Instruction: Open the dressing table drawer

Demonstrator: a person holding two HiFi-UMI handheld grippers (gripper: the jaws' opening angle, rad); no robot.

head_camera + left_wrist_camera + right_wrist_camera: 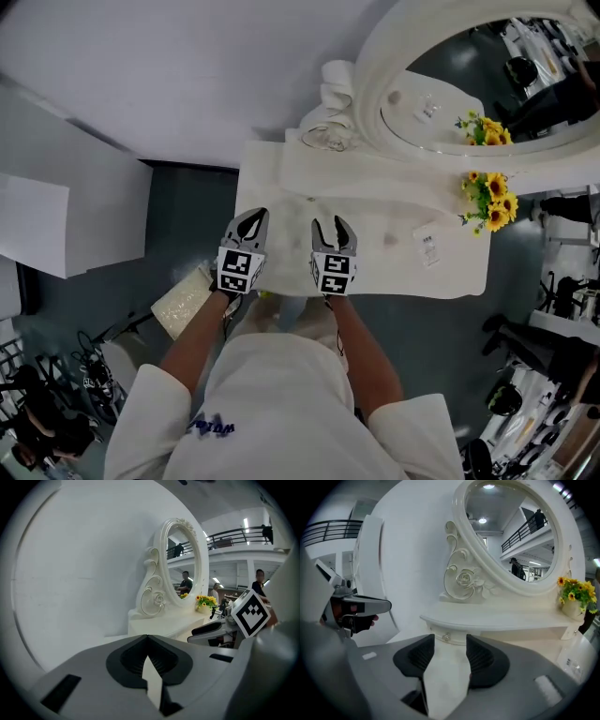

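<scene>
The white dressing table stands against the wall under an oval mirror. Below its raised shelf is a small shut drawer with a round knob, seen in the right gripper view just beyond the jaws. My right gripper hovers over the table's near part with its jaws apart and nothing between them; from the head view it sits near the front edge. My left gripper is beside it on the left, and its tips meet with nothing held. The drawer is hidden in the head view.
Yellow flowers stand at the table's right end, a small card lies near them, and a clear glass piece is at the back left. White panels lean at the left; a pale pad lies on the floor.
</scene>
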